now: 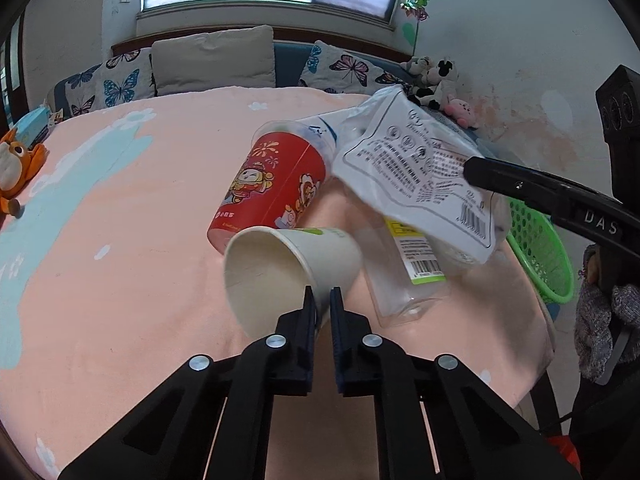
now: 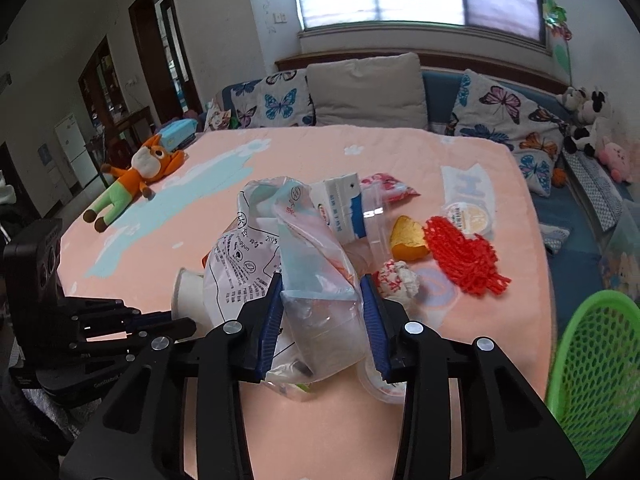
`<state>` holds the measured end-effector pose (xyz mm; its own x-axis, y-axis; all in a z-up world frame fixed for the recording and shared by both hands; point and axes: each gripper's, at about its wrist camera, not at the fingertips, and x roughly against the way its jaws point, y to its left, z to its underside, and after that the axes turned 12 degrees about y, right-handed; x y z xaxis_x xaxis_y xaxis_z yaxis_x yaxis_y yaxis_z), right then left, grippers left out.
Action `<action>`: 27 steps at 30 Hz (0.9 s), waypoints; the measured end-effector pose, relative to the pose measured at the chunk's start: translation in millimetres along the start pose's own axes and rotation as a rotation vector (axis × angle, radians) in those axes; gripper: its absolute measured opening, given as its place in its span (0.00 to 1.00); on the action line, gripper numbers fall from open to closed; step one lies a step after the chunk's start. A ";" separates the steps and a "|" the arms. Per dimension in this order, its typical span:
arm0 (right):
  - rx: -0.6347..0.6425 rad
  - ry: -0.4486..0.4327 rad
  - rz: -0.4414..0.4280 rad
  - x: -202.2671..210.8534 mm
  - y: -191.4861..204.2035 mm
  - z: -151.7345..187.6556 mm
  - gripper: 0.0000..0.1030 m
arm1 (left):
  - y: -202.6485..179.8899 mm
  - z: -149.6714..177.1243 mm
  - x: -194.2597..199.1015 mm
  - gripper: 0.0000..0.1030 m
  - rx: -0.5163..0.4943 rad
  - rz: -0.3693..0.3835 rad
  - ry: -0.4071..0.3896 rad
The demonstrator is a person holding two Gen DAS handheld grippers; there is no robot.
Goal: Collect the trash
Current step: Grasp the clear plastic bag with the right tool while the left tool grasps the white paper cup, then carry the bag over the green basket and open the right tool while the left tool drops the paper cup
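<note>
On the pink blanket (image 1: 120, 240) a white paper cup (image 1: 288, 268) lies on its side, and my left gripper (image 1: 322, 304) is shut on its rim wall. Behind it lie a red printed cup (image 1: 272, 188) and a clear plastic bottle (image 1: 404, 280). My right gripper (image 2: 324, 316) is shut on a crumpled clear plastic bag (image 2: 316, 264) with printed text, held above the pile. The left wrist view shows that bag (image 1: 416, 168) hanging from the right gripper's fingers (image 1: 520, 188). A milk carton (image 2: 344, 208), red net (image 2: 464, 256), orange scrap (image 2: 408, 238) and crumpled paper (image 2: 400, 278) lie beyond.
A green mesh basket (image 2: 596, 368) stands off the bed's right corner, also in the left wrist view (image 1: 540, 248). An orange plush toy (image 2: 136, 172) lies at the left. Butterfly pillows (image 2: 280, 100) and soft toys (image 2: 588, 120) line the far side.
</note>
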<state>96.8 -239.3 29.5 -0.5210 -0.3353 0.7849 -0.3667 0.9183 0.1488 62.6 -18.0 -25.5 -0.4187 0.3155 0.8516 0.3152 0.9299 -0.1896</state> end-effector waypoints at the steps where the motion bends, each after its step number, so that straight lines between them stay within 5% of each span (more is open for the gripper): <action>1: -0.006 -0.008 0.006 5.2 -1.7 1.7 0.38 | -1.9 1.1 2.4 0.03 -0.006 0.004 -0.005; 13: -0.155 -0.065 0.144 63.2 -60.9 45.1 0.38 | -25.3 -4.2 48.6 0.03 -0.082 0.073 -0.084; 27: -0.380 -0.023 0.395 103.9 -188.4 117.7 0.39 | -143.9 -55.0 22.0 0.03 -0.319 0.188 -0.073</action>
<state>21.0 -472.0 12.3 -0.5808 0.0503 0.8125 0.1622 0.9852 0.0550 54.9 -155.4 47.5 -0.3838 0.4985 0.7772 0.6370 0.7523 -0.1680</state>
